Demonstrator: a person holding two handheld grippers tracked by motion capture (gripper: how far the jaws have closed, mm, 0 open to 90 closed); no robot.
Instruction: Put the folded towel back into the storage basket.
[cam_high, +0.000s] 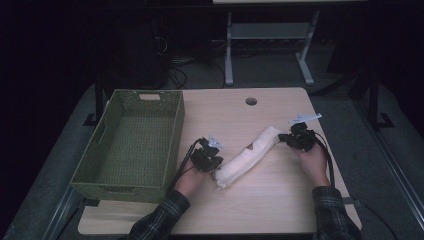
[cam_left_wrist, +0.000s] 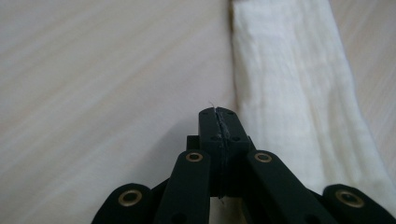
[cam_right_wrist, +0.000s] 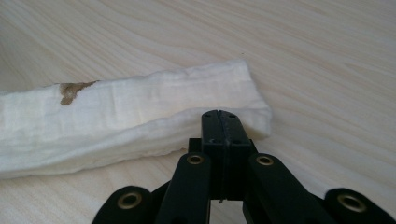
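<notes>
A long white cloth (cam_high: 250, 152), folded into a narrow strip, lies slantwise on the wooden table (cam_high: 280, 200). It has a small brown stain (cam_right_wrist: 70, 91) near the middle. My left gripper (cam_high: 215, 167) is at the cloth's near left end. In the left gripper view the left gripper (cam_left_wrist: 218, 114) has its jaws closed at the edge of the cloth (cam_left_wrist: 289, 93), with thin fibres caught in the seam. My right gripper (cam_high: 282, 139) sits at the far right end. There the right gripper (cam_right_wrist: 219, 116) is shut, its tip against the cloth (cam_right_wrist: 116, 121) with nothing seen between the pads.
A green woven basket (cam_high: 172, 145) stands on the left part of the table, close to my left hand. A cable hole (cam_high: 251, 101) lies near the far edge. Desk legs (cam_high: 229, 55) and cables sit on the dark floor beyond.
</notes>
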